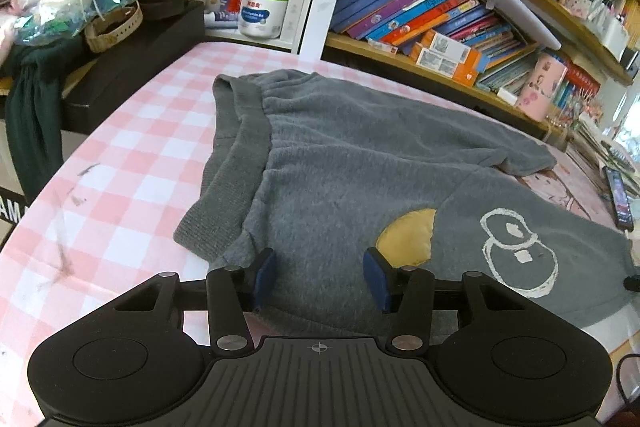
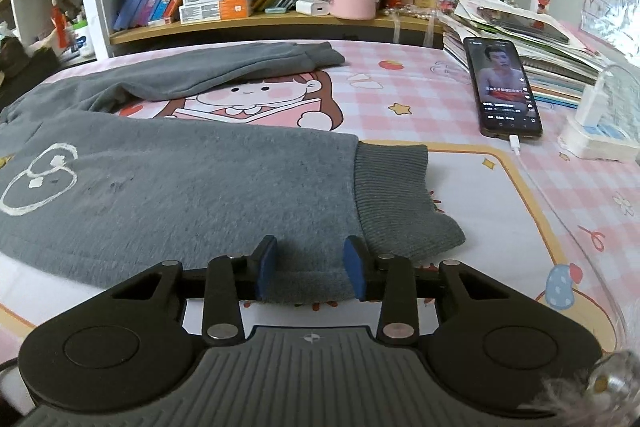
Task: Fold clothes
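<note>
My grey trousers (image 1: 360,155) lie flat across the pink checked counter (image 1: 132,167), waistband to the left, legs running right. My left tool (image 1: 320,275) sits at the near edge by the waistband (image 1: 248,147), its blue pads partly apart with fabric between them, not pinching. My right tool (image 2: 310,269) stands likewise over the near leg, just beside its ribbed cuff (image 2: 396,195). A phone (image 2: 504,91) lies far right.
</note>
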The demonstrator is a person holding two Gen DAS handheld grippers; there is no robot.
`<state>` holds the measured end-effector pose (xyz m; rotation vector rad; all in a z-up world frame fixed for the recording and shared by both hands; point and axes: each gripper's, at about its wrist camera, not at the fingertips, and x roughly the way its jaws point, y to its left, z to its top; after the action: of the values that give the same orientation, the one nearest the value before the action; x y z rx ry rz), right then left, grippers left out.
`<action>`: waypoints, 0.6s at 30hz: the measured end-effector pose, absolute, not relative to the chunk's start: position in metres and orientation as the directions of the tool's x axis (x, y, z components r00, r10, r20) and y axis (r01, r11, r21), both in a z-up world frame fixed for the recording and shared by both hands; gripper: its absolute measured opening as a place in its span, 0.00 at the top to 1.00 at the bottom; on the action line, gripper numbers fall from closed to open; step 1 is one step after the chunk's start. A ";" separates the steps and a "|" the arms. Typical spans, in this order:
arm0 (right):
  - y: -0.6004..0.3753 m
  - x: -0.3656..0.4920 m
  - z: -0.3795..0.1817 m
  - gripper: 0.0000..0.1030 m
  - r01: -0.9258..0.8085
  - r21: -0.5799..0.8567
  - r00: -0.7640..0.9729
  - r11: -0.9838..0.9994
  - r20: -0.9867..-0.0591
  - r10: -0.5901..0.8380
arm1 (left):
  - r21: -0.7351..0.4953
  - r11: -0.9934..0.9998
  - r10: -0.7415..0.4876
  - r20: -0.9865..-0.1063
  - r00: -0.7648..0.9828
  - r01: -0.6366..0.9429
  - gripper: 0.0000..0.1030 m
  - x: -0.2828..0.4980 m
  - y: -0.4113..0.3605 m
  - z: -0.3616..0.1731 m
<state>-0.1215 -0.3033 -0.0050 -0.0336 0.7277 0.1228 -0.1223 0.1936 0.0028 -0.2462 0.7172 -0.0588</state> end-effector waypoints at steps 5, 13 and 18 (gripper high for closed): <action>-0.302 -0.121 -0.005 0.65 -0.110 0.000 0.743 0.994 -0.665 0.082 | -0.234 0.972 -0.126 -0.638 0.760 -0.035 0.53 -0.121 0.194 0.007; -0.290 -0.125 0.006 0.53 -0.148 -0.015 0.776 0.989 -0.622 0.107 | -0.181 0.984 -0.108 -0.602 0.792 -0.003 0.40 -0.121 0.185 0.024; -0.281 -0.129 0.014 0.46 -0.185 -0.023 0.791 0.982 -0.597 0.135 | -0.156 0.986 -0.135 -0.590 0.796 0.052 0.30 -0.116 0.171 0.029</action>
<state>-0.1286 -0.2812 0.0142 -0.0817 0.6363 0.1728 -0.1161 0.1707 0.0286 -0.1342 0.6422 -0.1003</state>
